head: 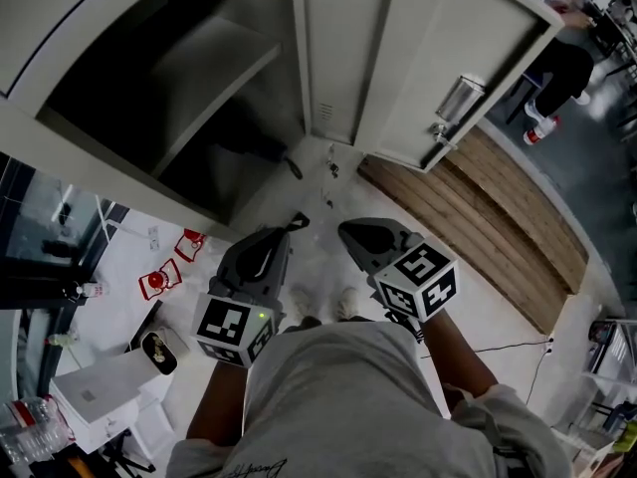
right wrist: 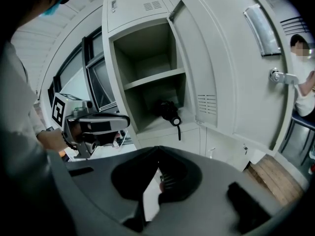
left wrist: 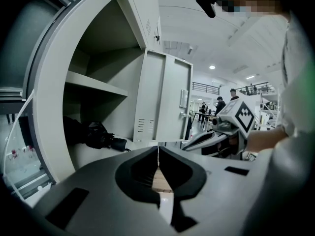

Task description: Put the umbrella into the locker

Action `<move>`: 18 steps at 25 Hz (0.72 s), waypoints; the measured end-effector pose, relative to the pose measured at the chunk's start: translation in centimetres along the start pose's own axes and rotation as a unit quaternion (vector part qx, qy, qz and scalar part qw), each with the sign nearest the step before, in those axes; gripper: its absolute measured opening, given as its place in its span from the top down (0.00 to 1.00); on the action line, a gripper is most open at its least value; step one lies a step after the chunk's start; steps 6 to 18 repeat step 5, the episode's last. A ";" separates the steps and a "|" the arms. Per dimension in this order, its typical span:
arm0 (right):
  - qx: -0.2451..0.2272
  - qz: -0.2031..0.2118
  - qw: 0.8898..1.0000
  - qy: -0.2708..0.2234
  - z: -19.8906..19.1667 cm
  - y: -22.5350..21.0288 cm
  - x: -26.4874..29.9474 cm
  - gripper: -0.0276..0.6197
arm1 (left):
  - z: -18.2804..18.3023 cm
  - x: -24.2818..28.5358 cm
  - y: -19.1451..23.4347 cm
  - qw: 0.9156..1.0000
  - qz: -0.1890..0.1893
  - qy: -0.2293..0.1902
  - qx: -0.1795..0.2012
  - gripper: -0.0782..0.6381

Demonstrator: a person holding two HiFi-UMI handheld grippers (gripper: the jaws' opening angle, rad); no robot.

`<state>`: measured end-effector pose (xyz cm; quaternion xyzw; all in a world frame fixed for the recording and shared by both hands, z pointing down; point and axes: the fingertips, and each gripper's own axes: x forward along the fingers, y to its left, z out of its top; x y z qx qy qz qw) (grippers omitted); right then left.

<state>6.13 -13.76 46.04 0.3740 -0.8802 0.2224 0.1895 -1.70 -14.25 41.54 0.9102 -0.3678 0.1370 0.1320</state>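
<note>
Left fingers: on the left gripper (left wrist: 158,154), the two fingers (left wrist: 140,171) were pressed together tip to tip, with nothing between them.
Right fingers: the right gripper (right wrist: 158,154) was likewise closed and empty, the floor showing pale through the gap behind its tips.
Hands: in the head view the two grippers sat side by side, low in front of the person. Both were tipped towards the open locker (right wrist: 112,58) and well apart from it. Closed, empty fingers held clear of the opening suggested hands that had nothing left to carry.
Umbrella: the black folded umbrella (right wrist: 167,111) lay on the floor of the lower compartment, beneath the shelf (right wrist: 155,77). Its round end faced the opening and its strap hung over the front lip.
Why it lay so: folded, it looked short enough to rest flat in that compartment. The outward-facing end was probably the one last gripped.
Upper compartment: nothing showed in it.
Door: the door (right wrist: 231,73) stood swung wide to the right, leaving the whole opening free for reaching in.
Stage, as judged: the placing looked done; only shutting the door might remain.
Risk: the dangling strap could catch between the door and the lip if the door were shut.
</note>
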 end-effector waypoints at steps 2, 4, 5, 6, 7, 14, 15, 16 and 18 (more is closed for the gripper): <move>0.000 0.003 1.000 0.003 -0.1 0.3 0.1 0.91 | -0.1 -0.2 0.0 1.000 0.000 0.002 0.000 0.86; 0.001 0.006 1.000 0.004 -0.2 0.7 0.2 0.91 | -0.2 -0.5 0.0 1.000 0.000 0.005 0.001 0.86; 0.002 0.007 1.000 0.004 -0.2 0.8 0.3 0.91 | -0.2 -0.6 0.1 1.000 0.000 0.006 0.002 0.86; 0.002 0.007 1.000 0.004 -0.2 0.8 0.3 0.91 | -0.2 -0.6 0.1 1.000 0.000 0.006 0.002 0.86; 0.002 0.007 1.000 0.004 -0.2 0.8 0.3 0.91 | -0.2 -0.6 0.1 1.000 0.000 0.006 0.002 0.86; 0.002 0.007 1.000 0.004 -0.2 0.8 0.3 0.91 | -0.2 -0.6 0.1 1.000 0.000 0.006 0.002 0.86; 0.002 0.007 1.000 0.004 -0.2 0.8 0.3 0.91 | -0.2 -0.6 0.1 1.000 0.000 0.006 0.002 0.86; 0.002 0.007 1.000 0.004 -0.2 0.8 0.3 0.91 | -0.2 -0.6 0.1 1.000 0.000 0.006 0.002 0.86; 0.002 0.007 1.000 0.004 -0.2 0.8 0.3 0.91 | -0.2 -0.6 0.1 1.000 0.000 0.006 0.002 0.86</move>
